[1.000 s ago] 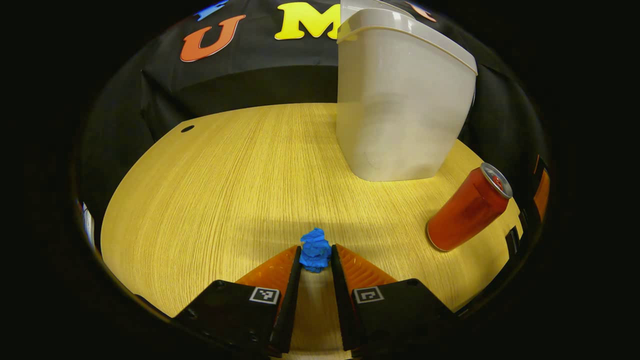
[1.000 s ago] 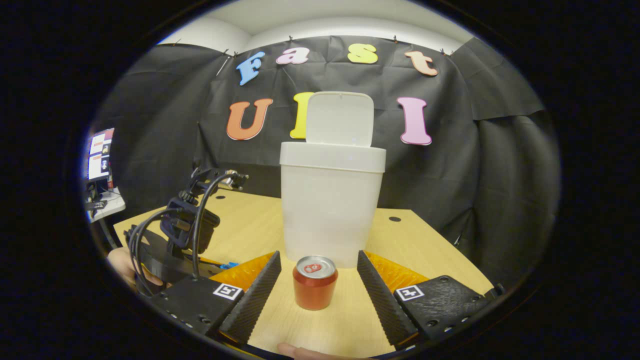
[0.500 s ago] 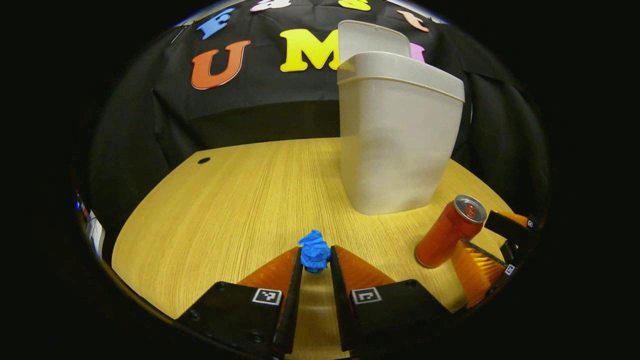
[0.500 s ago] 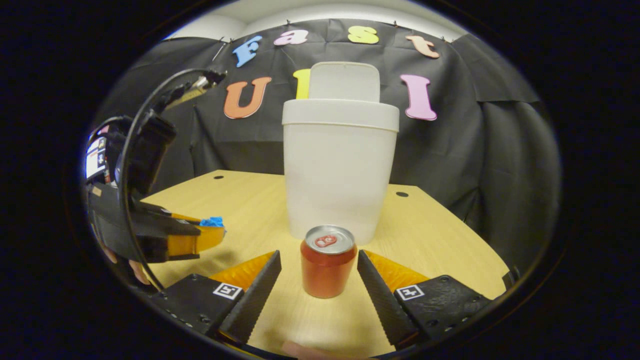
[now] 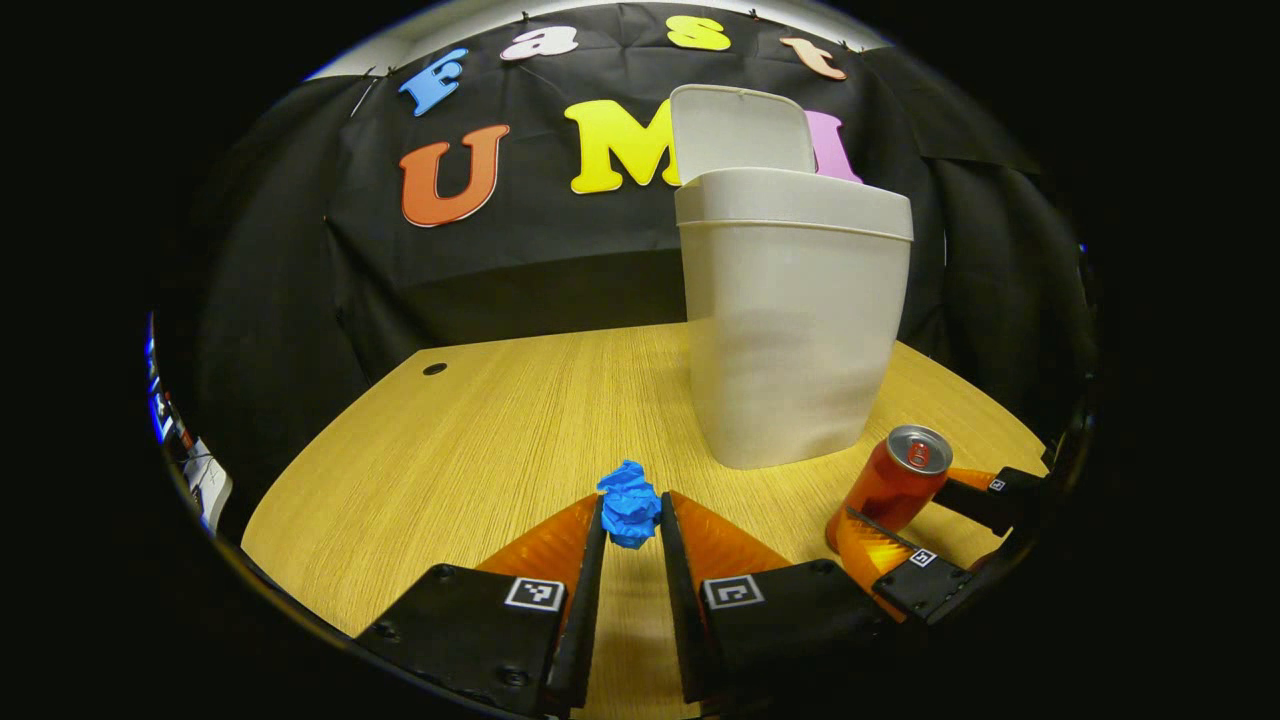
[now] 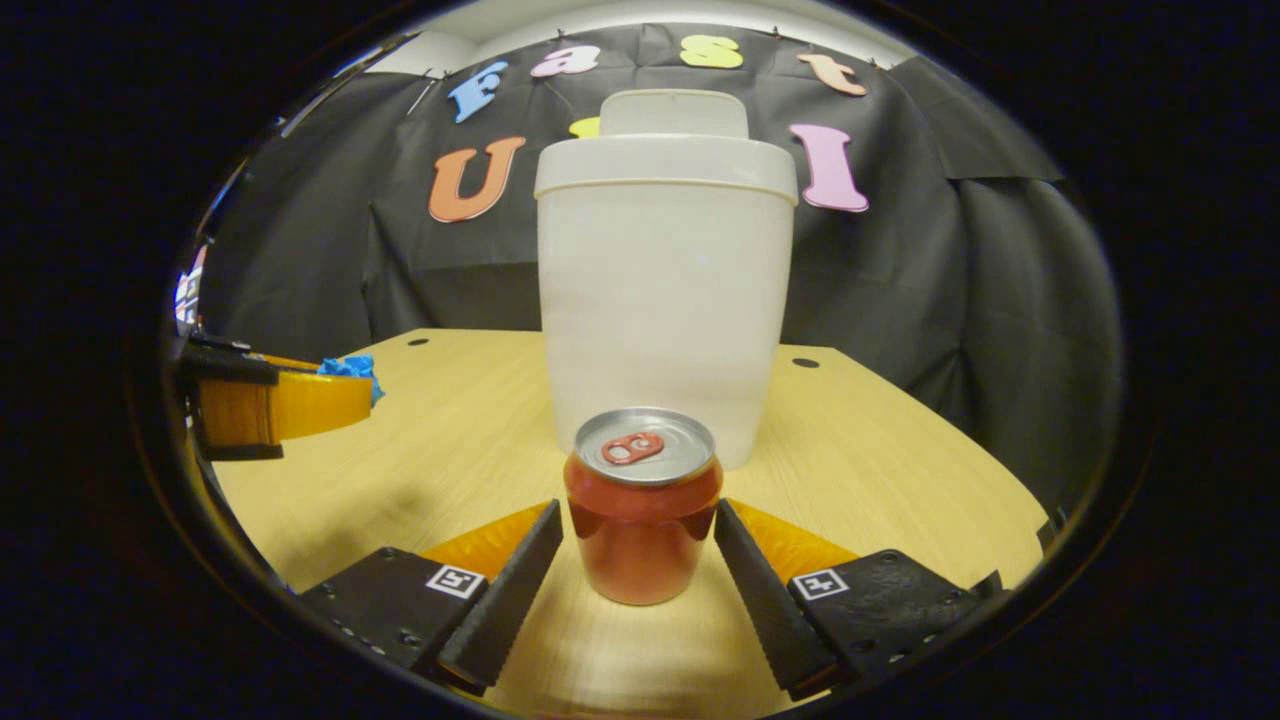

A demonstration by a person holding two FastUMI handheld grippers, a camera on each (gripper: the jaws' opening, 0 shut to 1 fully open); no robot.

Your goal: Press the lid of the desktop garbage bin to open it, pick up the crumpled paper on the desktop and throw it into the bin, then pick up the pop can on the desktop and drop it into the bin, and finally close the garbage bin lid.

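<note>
Wooden desktop point(image 5: 480, 440), open bin point(image 5: 795, 320) behind can point(image 6: 643, 505)

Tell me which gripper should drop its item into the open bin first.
Left. By the task's order, paper goes first: the left gripper is shut on the crumpled paper, lifted off the table. The bin's lid stands open. The right gripper is open around the pop can.

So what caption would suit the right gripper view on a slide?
Open right tongs straddle an upright red pop can before the open-lidded white plastic bin.
</note>
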